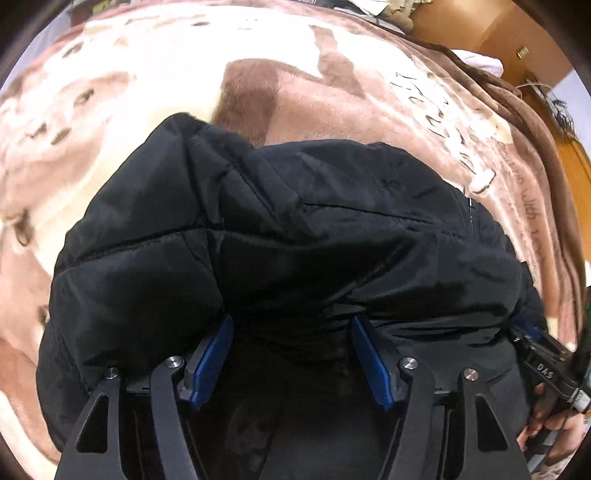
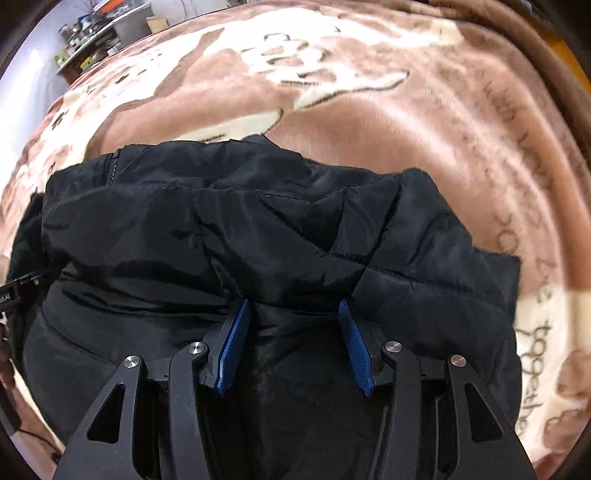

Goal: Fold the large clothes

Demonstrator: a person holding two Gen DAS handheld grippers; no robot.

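Note:
A black quilted puffer jacket (image 1: 280,236) lies bunched on a brown and cream plush blanket (image 1: 110,96). It also shows in the right wrist view (image 2: 258,229), with its zipper at the far left. My left gripper (image 1: 291,325) stands wide open, its blue pads either side of a fold of the jacket's near edge. My right gripper (image 2: 293,306) is also open around jacket fabric, its fingertips tucked under a fold. The right gripper and the hand holding it show at the right edge of the left wrist view (image 1: 546,369).
The blanket (image 2: 369,122) covers the whole bed, with printed lettering along its right side. A wooden cabinet (image 1: 517,33) stands beyond the bed's far right. A cluttered shelf (image 2: 92,33) sits at the far left.

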